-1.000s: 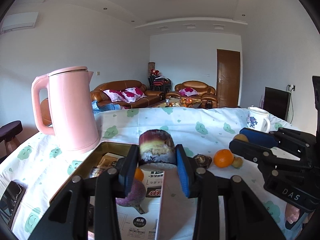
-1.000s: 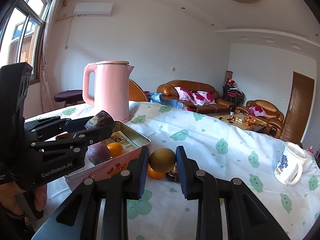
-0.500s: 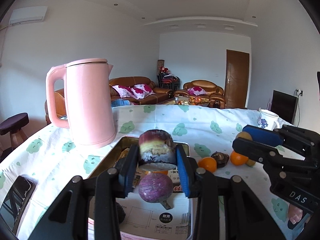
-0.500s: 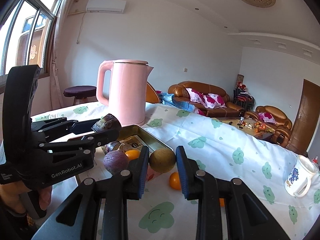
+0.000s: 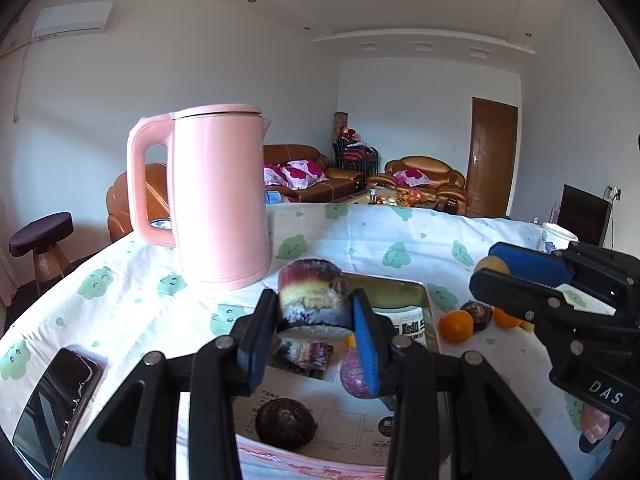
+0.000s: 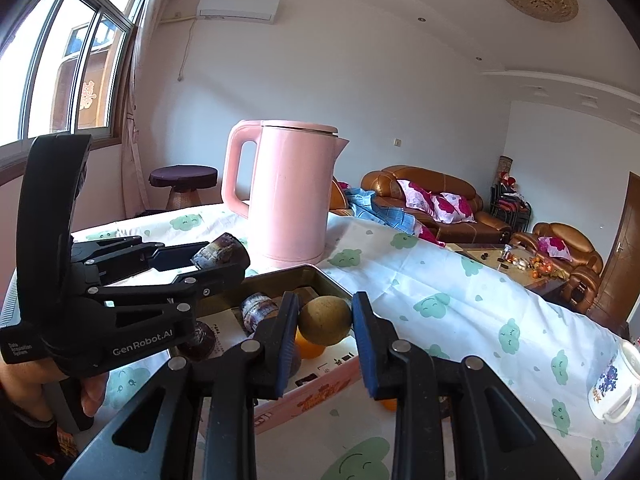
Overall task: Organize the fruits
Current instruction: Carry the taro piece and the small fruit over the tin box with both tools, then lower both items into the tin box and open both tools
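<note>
From the left wrist, the left gripper [image 5: 316,322] clamps a purple cane piece [image 5: 310,300] between its fingers above the tin tray [image 5: 424,300], which already holds a dark round fruit [image 5: 285,422], a purple fruit [image 5: 354,372] and another cane piece. Two oranges [image 5: 455,326] and a dark fruit wait on the counter [image 5: 120,304].

From the right wrist, the right gripper [image 6: 325,320] pinches a brown round fruit [image 6: 325,320] over the tray's near edge; neither carried piece is set down yet.
</note>
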Available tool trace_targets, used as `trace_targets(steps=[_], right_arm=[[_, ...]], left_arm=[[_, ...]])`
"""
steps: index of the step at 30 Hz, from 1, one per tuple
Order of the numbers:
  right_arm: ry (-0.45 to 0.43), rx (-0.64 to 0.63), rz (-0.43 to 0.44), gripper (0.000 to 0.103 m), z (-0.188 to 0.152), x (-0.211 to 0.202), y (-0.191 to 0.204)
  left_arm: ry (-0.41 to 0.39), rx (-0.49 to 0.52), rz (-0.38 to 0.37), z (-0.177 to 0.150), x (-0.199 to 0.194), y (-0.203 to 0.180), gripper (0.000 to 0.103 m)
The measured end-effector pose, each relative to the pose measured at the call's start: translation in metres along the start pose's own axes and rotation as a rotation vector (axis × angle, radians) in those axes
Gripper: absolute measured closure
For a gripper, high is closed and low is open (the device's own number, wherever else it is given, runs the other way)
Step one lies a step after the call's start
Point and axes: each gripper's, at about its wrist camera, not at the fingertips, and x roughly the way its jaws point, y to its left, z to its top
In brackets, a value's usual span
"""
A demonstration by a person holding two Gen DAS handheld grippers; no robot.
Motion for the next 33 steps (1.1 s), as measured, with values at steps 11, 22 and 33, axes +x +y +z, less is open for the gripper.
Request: trace_targets(steps=[11,22,33], right_arm=[[0.052,-0.024,0.078,0.073,-0.005,0.025,0.028],[0.098,-0.022,0.123,0.073,-0.01,0.041,0.045],[0.153,-0.017,0.132,0.073,-0.017,0.049,0.047]], left_arm=[[0.074,-0.03,0.014,-0.006,0.013,0.02,0.064],[0.13,-0.058,0.004,-0.008,0.021,0.031,0.064],[0.174,-0.03,0.007,-0.009,0.029,0.026,0.064]])
